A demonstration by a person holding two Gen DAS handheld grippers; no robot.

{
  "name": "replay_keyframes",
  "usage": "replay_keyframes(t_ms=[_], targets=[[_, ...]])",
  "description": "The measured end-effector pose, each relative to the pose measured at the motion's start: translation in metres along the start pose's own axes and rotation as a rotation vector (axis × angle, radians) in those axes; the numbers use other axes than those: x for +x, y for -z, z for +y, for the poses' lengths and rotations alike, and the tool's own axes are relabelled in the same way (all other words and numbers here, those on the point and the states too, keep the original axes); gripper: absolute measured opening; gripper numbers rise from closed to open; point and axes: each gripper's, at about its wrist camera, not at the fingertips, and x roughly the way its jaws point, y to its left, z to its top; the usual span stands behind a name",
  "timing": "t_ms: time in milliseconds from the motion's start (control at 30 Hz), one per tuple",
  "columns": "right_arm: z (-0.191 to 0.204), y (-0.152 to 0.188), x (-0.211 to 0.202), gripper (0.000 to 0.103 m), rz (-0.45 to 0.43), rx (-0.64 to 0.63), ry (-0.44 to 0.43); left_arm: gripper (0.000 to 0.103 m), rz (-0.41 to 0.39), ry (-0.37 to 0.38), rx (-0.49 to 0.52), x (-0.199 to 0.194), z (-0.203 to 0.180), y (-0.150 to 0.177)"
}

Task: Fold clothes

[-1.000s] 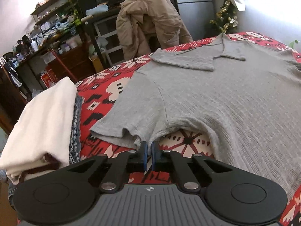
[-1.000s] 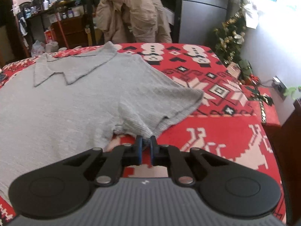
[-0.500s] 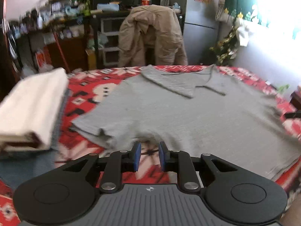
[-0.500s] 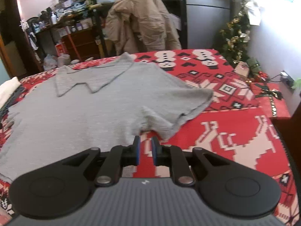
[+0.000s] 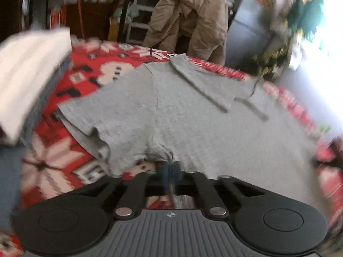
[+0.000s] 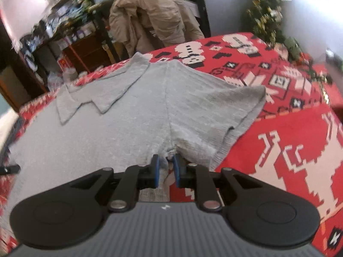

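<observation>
A grey collared shirt [image 5: 203,128] lies flat, front up, on a red patterned blanket [image 5: 64,160], collar at the far end. My left gripper [image 5: 170,168] sits at the armpit under the shirt's left sleeve, and its blue pads look pressed together on a pinch of fabric; this view is blurred. In the right wrist view the same shirt [image 6: 128,128] spreads out ahead. My right gripper [image 6: 166,167] is at the armpit below the other sleeve [image 6: 235,111]. Its jaws stand slightly apart, with bunched fabric at the tips.
A stack of folded clothes, white on top [image 5: 27,75], rests on the blanket's left side. Beyond the bed's far edge a chair carries a beige jacket [image 6: 154,15]. Cluttered shelves [image 6: 70,32] stand behind on the left, and a small decorated tree [image 6: 265,17] on the right.
My left gripper opened, moved in to the shirt's armpit and closed on the fabric. My right gripper widened a little and moved forward to the other armpit.
</observation>
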Motion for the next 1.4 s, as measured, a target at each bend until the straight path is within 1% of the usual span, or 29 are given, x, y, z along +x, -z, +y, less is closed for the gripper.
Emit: replay_keyframes(t_ms=[67, 100, 167, 200, 333, 367, 400, 500, 533, 567, 633, 667, 700, 733, 767, 800, 900, 1000, 1100, 1167, 1200, 1267, 1367, 1400], targets=[[0.005, 0.001, -0.002, 0.001, -0.004, -0.054, 0.042, 0.0, -0.011, -0.061, 0.079, -0.005, -0.005, 0.002], [0.002, 0.001, -0.004, 0.001, -0.009, -0.052, 0.06, 0.0, -0.007, -0.088, 0.104, -0.005, -0.005, 0.003], [-0.002, 0.002, -0.007, 0.001, -0.014, -0.038, 0.062, 0.0, -0.003, -0.117, 0.123, -0.006, 0.0, 0.006], [-0.005, 0.003, -0.009, 0.001, -0.016, -0.029, 0.057, 0.0, -0.002, -0.115, 0.12, -0.007, 0.003, 0.007], [-0.014, 0.005, -0.014, 0.003, -0.024, 0.006, 0.036, 0.003, 0.002, -0.061, 0.066, -0.013, 0.008, 0.007], [-0.017, 0.005, -0.016, 0.007, -0.026, 0.015, 0.031, 0.006, 0.0, -0.045, 0.047, -0.016, 0.009, 0.007], [-0.019, 0.006, -0.017, 0.01, -0.028, 0.024, 0.026, 0.007, -0.003, -0.022, 0.019, -0.019, 0.012, 0.008], [-0.022, 0.01, -0.028, 0.012, -0.037, 0.065, 0.0, 0.01, -0.001, 0.078, -0.096, -0.026, 0.02, 0.01], [-0.022, 0.012, -0.03, 0.013, -0.034, 0.072, -0.012, 0.017, 0.004, 0.107, -0.124, -0.027, 0.022, 0.011], [-0.021, 0.014, -0.032, 0.016, -0.032, 0.078, -0.024, 0.032, 0.01, 0.135, -0.149, -0.027, 0.022, 0.011], [-0.018, 0.018, -0.035, 0.023, -0.025, 0.086, -0.044, 0.053, 0.022, 0.159, -0.175, -0.026, 0.02, 0.013], [-0.015, 0.02, -0.033, 0.027, -0.019, 0.076, -0.044, 0.052, 0.026, 0.146, -0.162, -0.024, 0.016, 0.014], [-0.012, 0.022, -0.031, 0.027, -0.011, 0.064, -0.039, 0.049, 0.028, 0.121, -0.137, -0.022, 0.012, 0.015], [-0.008, 0.024, -0.029, 0.027, -0.005, 0.048, -0.029, 0.036, 0.031, 0.096, -0.112, -0.019, 0.008, 0.016], [-0.004, 0.026, -0.027, 0.017, 0.001, 0.026, -0.01, 0.007, 0.03, 0.085, -0.103, -0.019, 0.007, 0.016], [-0.001, 0.027, -0.025, 0.005, 0.002, 0.0, 0.013, 0.001, 0.027, 0.081, -0.104, -0.021, 0.008, 0.017], [0.001, 0.029, -0.026, 0.004, -0.008, -0.043, 0.065, 0.0, 0.02, 0.071, -0.105, -0.025, 0.011, 0.018], [-0.008, 0.028, -0.029, 0.004, -0.016, -0.033, 0.095, 0.0, 0.012, 0.06, -0.106, -0.029, 0.014, 0.019], [-0.012, 0.028, -0.03, 0.004, -0.008, -0.028, 0.071, 0.002, 0.005, 0.049, -0.107, -0.033, 0.018, 0.02], [-0.011, 0.029, -0.031, 0.005, -0.009, -0.03, 0.056, 0.012, 0.0, 0.041, -0.108, -0.035, 0.02, 0.021], [-0.009, 0.029, -0.031, 0.005, -0.011, -0.031, 0.05, 0.014, -0.009, 0.044, -0.118, -0.033, 0.02, 0.018], [-0.007, 0.03, -0.03, 0.005, -0.01, -0.03, 0.045, 0.015, -0.025, 0.053, -0.152, -0.024, 0.02, 0.01], [-0.006, 0.03, -0.028, 0.006, -0.006, -0.023, 0.04, 0.015, -0.008, 0.076, -0.203, -0.009, 0.02, 0.001], [-0.006, 0.03, -0.028, 0.006, -0.005, -0.02, 0.038, 0.015, 0.002, 0.079, -0.201, -0.006, 0.018, -0.001]])
